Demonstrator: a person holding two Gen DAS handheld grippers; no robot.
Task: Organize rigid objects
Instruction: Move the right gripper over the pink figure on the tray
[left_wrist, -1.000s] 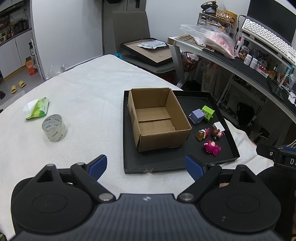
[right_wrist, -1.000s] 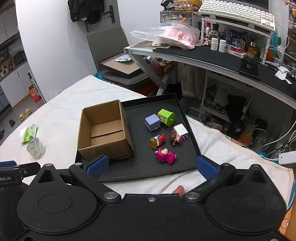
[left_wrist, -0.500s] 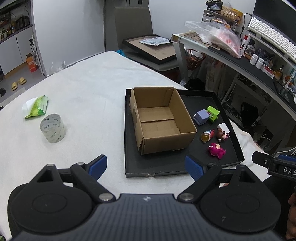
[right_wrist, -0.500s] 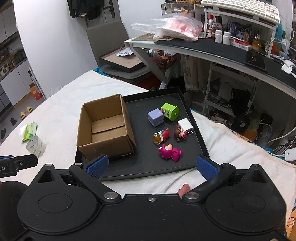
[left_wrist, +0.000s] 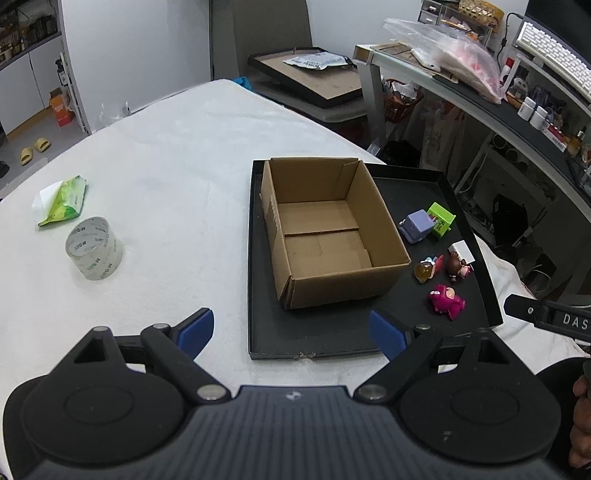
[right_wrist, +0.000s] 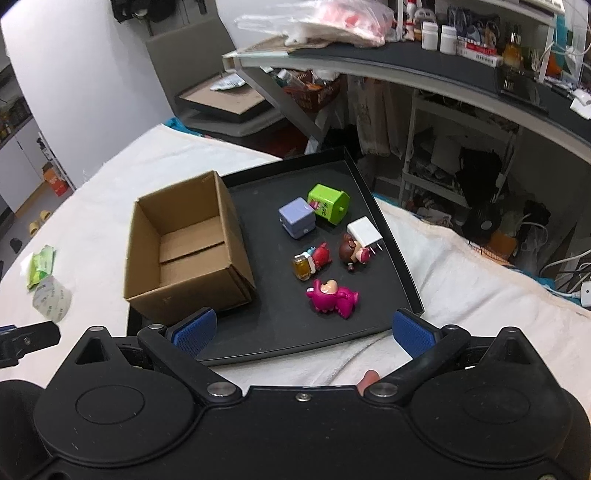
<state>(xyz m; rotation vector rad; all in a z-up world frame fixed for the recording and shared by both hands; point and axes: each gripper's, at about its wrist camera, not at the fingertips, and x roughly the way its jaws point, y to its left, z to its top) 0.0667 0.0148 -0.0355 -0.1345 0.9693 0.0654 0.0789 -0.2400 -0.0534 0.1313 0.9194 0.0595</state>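
An open, empty cardboard box (left_wrist: 325, 236) (right_wrist: 184, 251) stands on the left part of a black tray (left_wrist: 317, 343) (right_wrist: 295, 339). To its right on the tray lie a pink bear figure (right_wrist: 332, 299) (left_wrist: 445, 301), a red figure with a jar (right_wrist: 312, 260), a brown-haired figure (right_wrist: 352, 253), a white block (right_wrist: 364, 232), a lilac cube (right_wrist: 297, 218) and a green cylinder toy (right_wrist: 328, 203). My left gripper (left_wrist: 291, 334) is open and holds nothing, in front of the box. Above the tray's near edge, my right gripper (right_wrist: 303, 330) is open too.
A roll of clear tape (left_wrist: 94, 247) and a green packet (left_wrist: 61, 201) lie on the white cloth at the left. A cluttered desk (right_wrist: 424, 74) and a chair (left_wrist: 314, 81) stand beyond the table. A cable and plug (right_wrist: 580, 295) lie at the right.
Both grippers have moved forward toward the tray, so the box and toys look larger and closer. Nothing on the tray has moved.
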